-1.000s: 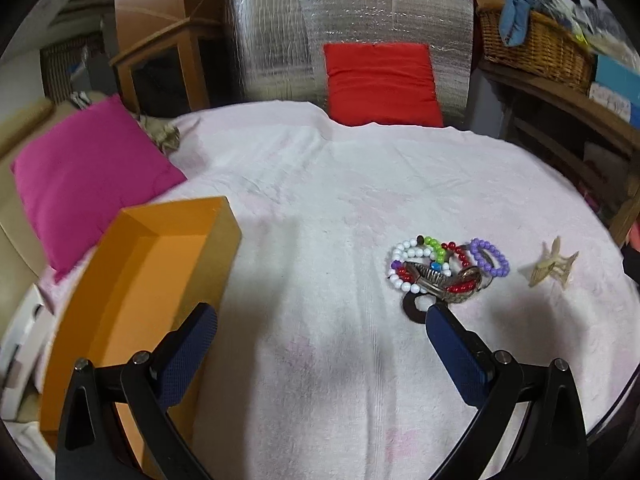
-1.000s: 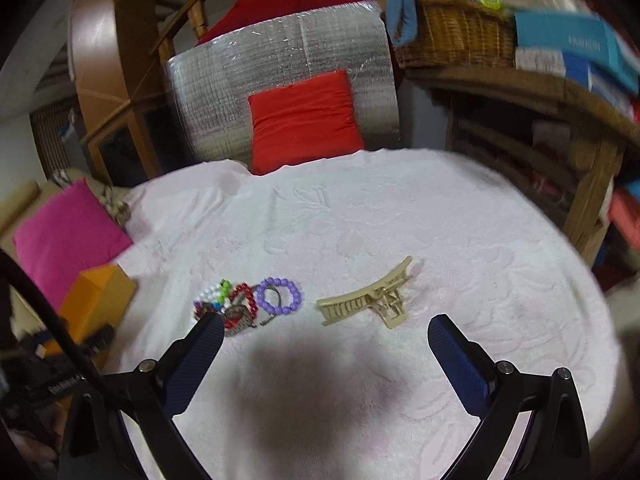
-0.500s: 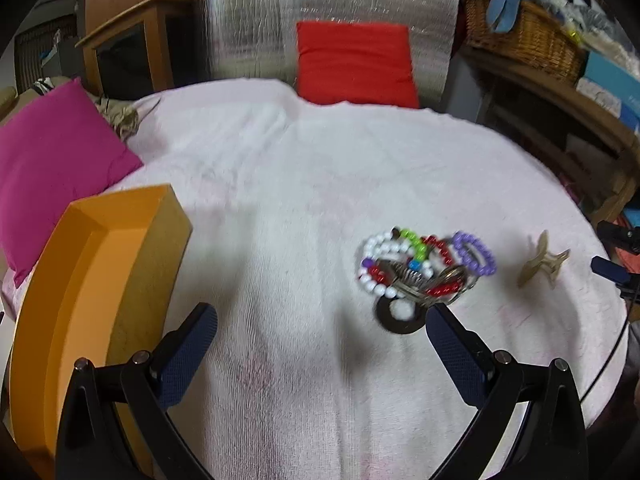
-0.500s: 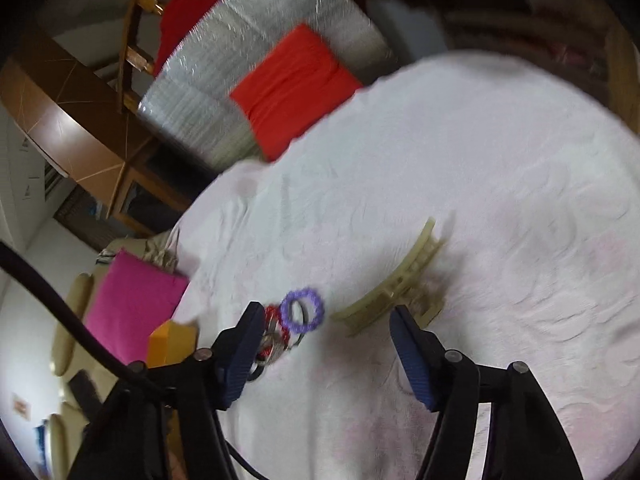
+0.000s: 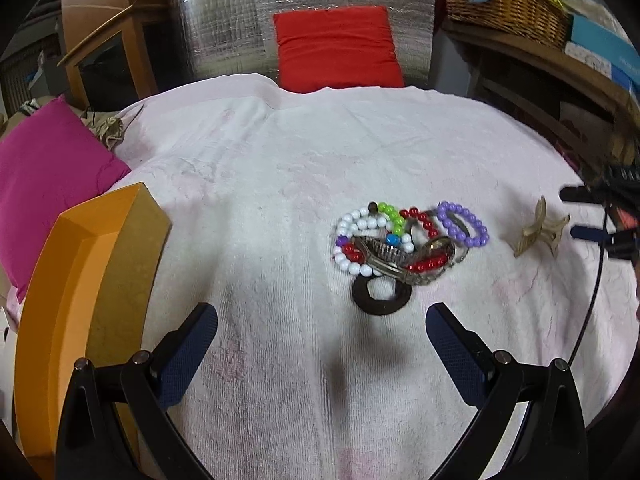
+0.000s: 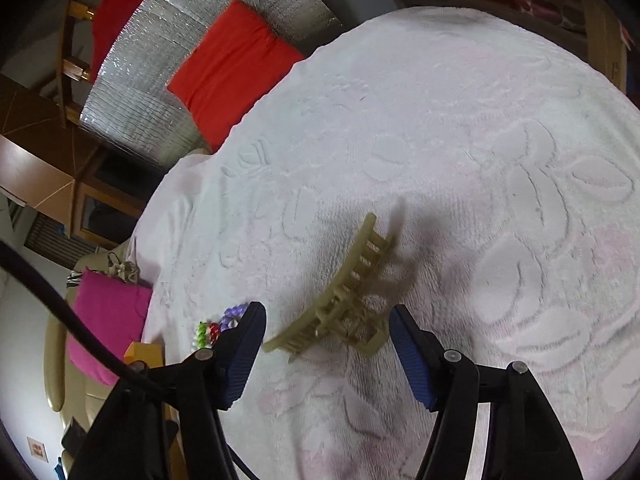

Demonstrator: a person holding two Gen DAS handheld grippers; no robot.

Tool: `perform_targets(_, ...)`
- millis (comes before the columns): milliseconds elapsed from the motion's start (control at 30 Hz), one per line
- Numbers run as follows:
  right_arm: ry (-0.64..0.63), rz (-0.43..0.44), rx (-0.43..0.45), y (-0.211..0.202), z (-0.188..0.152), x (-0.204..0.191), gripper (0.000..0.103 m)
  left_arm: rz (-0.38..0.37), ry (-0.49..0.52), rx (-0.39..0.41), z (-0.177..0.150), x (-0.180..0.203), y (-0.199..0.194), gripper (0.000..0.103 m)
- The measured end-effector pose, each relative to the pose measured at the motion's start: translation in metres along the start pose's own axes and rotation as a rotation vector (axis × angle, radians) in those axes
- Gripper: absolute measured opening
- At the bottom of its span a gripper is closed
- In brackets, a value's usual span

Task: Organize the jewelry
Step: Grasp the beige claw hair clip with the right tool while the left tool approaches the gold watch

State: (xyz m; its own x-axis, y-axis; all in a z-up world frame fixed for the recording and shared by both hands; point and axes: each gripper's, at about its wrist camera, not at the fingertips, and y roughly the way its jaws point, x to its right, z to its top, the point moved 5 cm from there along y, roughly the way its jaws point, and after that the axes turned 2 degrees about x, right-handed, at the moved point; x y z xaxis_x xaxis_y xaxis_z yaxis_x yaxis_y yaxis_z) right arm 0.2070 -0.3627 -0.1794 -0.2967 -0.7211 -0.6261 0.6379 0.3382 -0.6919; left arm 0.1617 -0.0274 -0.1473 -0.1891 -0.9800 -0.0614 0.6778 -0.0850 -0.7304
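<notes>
Rolled and lowered since 1 second ago, the right tool (image 6: 326, 344) now straddles the beige hair claw clip (image 6: 344, 300) on the white towel (image 6: 480, 160), jaws narrowed but not touching it. Clip's long axis runs diagonally between the pads. Left tool (image 5: 320, 344) hangs spread, farther off. Bead bracelets (image 6: 218, 326) are partly hidden.

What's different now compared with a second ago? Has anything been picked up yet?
Nothing is picked up. The right hand-held gripper has dropped toward the beige hair claw clip, rolled sideways and narrowed its jaws, which now flank the clip without touching. The left hand-held gripper, open and empty, has eased down toward the bead bracelet pile. The pile, clip and orange box lie unmoved on the white towel.
</notes>
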Motion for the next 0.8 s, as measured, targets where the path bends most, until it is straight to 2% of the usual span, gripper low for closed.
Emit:
perform_targets(267,0.038,-0.051,-0.024,0.023,0.01,0.003,0.068,0.012,0.017,-0.001,-0.001,0.003,0.002,0.103)
perform_targets(467,-0.008,-0.102,-0.035,0.042,0.01,-0.01,0.068,0.001,0.103,0.029,0.012,0.024,0.0,0.103)
perform_targets(600,-0.046,-0.143,-0.033,0.05,0.009,-0.01,0.068,-0.052,0.144,0.047,0.026,0.041,0.008,0.103)
perform_targets(633,-0.049,-0.145,-0.036,0.05,0.008,-0.008,0.064,-0.068,0.153,0.048,0.028,0.044,0.011,0.102)
perform_targets(667,-0.05,-0.146,-0.039,0.051,0.008,-0.007,0.058,-0.094,0.161,0.048,0.03,0.048,0.015,0.096)
perform_targets(700,-0.056,-0.151,-0.04,0.052,0.008,-0.006,0.055,-0.119,0.162,0.042,0.032,0.052,0.019,0.084)
perform_targets(733,-0.064,-0.159,-0.04,0.053,0.008,-0.006,0.052,-0.147,0.159,0.027,0.034,0.054,0.025,0.077)
perform_targets(767,-0.067,-0.16,-0.041,0.053,0.008,-0.005,0.052,-0.166,0.154,0.012,0.034,0.056,0.029,0.065)
perform_targets(800,-0.069,-0.159,-0.043,0.054,0.008,-0.004,0.052,-0.191,0.139,-0.008,0.034,0.057,0.036,0.059)
